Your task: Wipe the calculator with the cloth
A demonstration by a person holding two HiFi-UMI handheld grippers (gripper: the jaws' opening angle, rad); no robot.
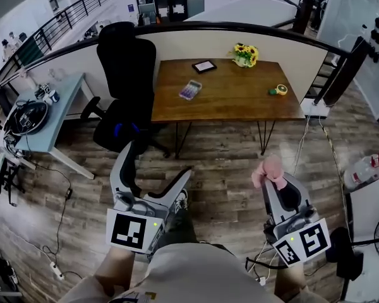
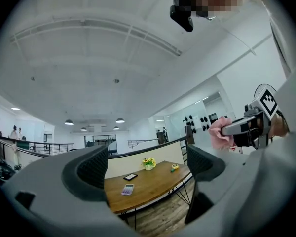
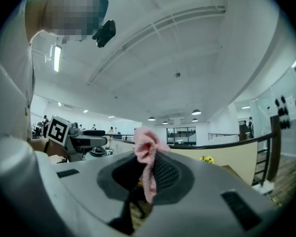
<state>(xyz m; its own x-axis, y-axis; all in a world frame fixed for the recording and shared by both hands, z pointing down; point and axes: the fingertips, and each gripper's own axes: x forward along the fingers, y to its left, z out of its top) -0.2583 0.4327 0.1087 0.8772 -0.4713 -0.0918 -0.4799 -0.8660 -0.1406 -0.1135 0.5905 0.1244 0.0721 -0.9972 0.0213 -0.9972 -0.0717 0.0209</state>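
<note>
The right gripper [image 1: 273,183], in the lower right of the head view, is clenching the pink cloth [image 1: 268,170]. The cloth is bunching above the closed jaws, probably so that a soft wad is ready for rubbing. The left gripper [image 1: 156,164], at the lower left, is holding its jaws wide apart with nothing between them, perhaps to steady the calculator later. The calculator [image 1: 190,89] is lying on the wooden table [image 1: 240,103] in the upper middle of the frame, well apart from both grippers, above and somewhat left of the cloth.
</note>
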